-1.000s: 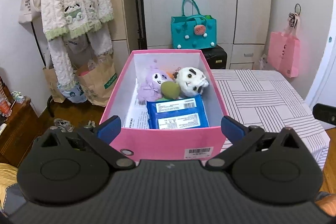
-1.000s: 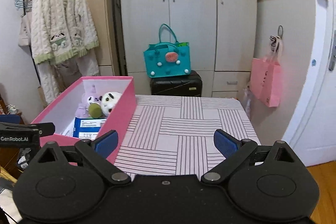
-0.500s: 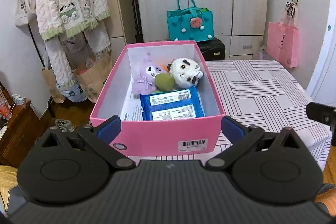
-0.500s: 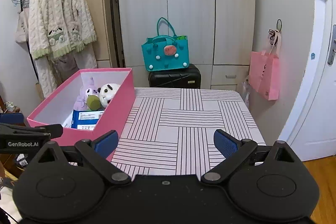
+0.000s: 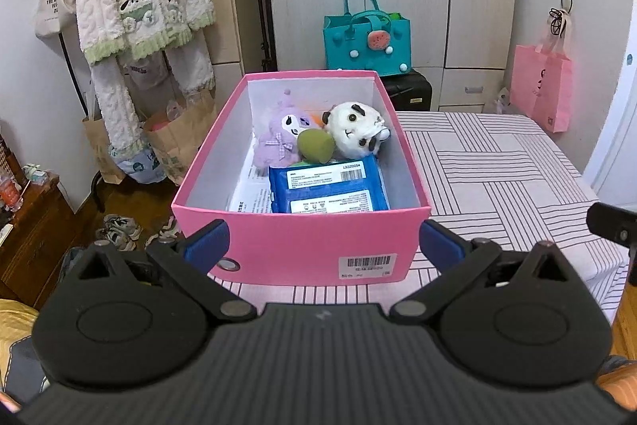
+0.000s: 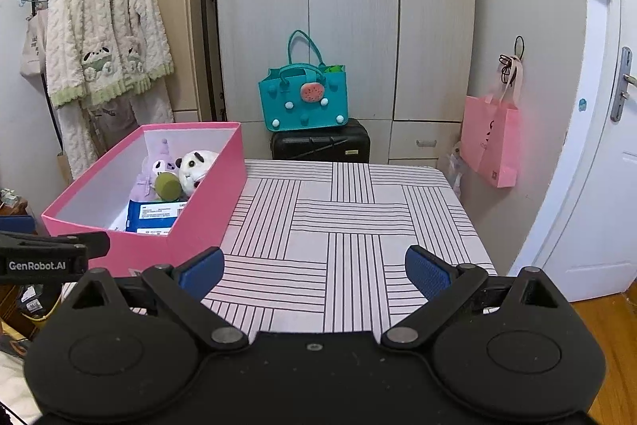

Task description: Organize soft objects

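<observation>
The right tongs stand spread wide with nothing between them, above the striped tabletop. At the tabletop's left side sits a pink box holding a purple plush, a green plush, a white panda plush and a blue packet. The left tongs reach in from the left edge, just beside the box's near corner.

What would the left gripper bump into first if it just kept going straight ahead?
Most likely the near wall of the pink box, which sits directly between the open fingers of the left gripper; how near it is cannot be judged.
</observation>
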`<state>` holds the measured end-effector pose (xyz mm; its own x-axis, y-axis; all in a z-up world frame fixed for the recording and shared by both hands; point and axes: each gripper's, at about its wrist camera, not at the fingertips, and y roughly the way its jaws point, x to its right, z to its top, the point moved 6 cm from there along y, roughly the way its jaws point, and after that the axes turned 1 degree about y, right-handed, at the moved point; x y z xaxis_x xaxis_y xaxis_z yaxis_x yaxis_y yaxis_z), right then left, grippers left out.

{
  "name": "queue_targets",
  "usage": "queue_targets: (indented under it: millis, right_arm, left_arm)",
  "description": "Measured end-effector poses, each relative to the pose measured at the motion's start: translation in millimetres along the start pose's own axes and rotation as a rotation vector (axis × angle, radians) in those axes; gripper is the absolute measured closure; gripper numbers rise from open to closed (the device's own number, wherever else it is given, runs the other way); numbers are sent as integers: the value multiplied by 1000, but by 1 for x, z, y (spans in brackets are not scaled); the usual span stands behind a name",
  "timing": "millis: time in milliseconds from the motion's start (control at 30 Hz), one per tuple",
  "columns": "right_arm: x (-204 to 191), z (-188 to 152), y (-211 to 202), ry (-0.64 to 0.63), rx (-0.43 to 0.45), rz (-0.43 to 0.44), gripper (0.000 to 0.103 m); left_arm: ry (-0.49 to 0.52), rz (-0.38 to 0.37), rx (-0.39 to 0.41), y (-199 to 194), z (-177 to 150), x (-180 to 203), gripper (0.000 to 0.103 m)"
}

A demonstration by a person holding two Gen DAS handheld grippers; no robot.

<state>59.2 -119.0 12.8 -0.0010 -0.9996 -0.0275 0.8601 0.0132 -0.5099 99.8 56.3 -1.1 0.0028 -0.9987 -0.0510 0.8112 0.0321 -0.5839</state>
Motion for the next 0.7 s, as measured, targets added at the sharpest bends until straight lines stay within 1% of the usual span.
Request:
queue_targets:
  millis: [233,333,433,567,700]
  right_arm:
    - [0,-6,-2,-15,29,-14,4]
    - [1,-8,-5,-21,48,-4,4]
    - [4,-10,-7,-13,74,2,4]
    - [7,-11,-11,-22,121,-22,4]
    - [10,-8,-15,-26,160,-19,4]
  left_arm:
    - [14,9,29,-2,-4,4,0]
    - [10,8,51,-3,-6,4,0]
    - [4,0,64,-4,-9,4,0]
    - [-1,3,92,-7,-11,5,0]
    - [4,3,118,-10,-11,7,0]
